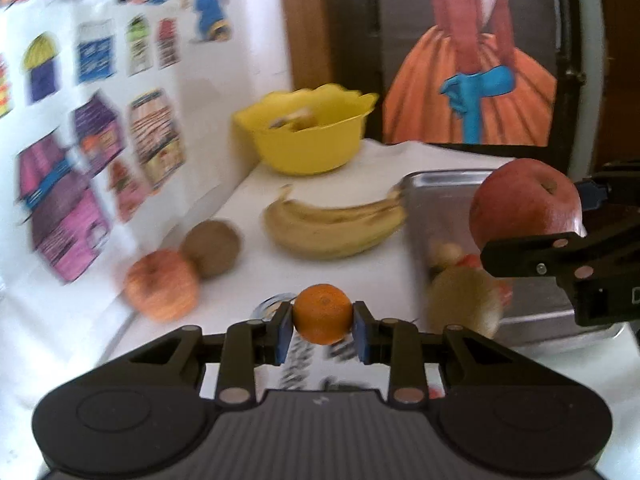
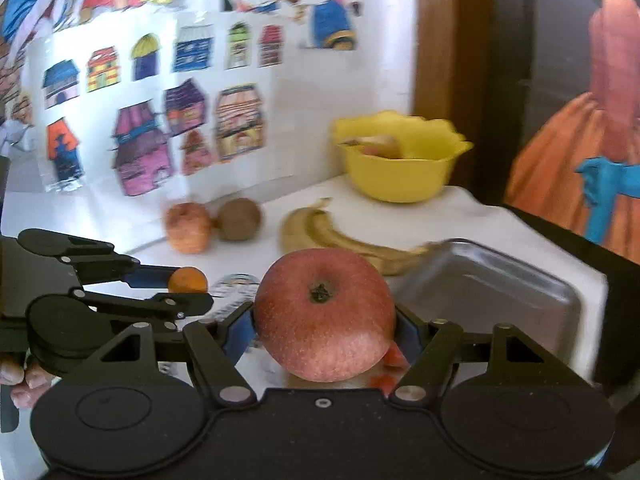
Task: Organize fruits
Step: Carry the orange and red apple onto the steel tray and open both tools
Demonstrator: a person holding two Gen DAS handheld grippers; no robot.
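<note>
In the left wrist view, the left tool has its two blue pads pressed on either side of a small orange, held clear above the white desk. Beyond it lie a banana, a brown kiwi and, touching the kiwi, a blurred reddish apple near the wall of coloured drawings. A yellow bowl stands at the far edge with something pale inside, too blurred to name. To the right sits a metal tray with some fruit in it, also blurred; above the tray the right tool carries a large red apple. In the right wrist view, the right tool stands fairly wide, its jaws clamped on the large red apple, stem end facing the camera. The metal tray lies just right of it, the banana behind, the yellow bowl farther back. At left, the left tool grips the small orange, with fingertips of a hand visible at the edge.
</note>
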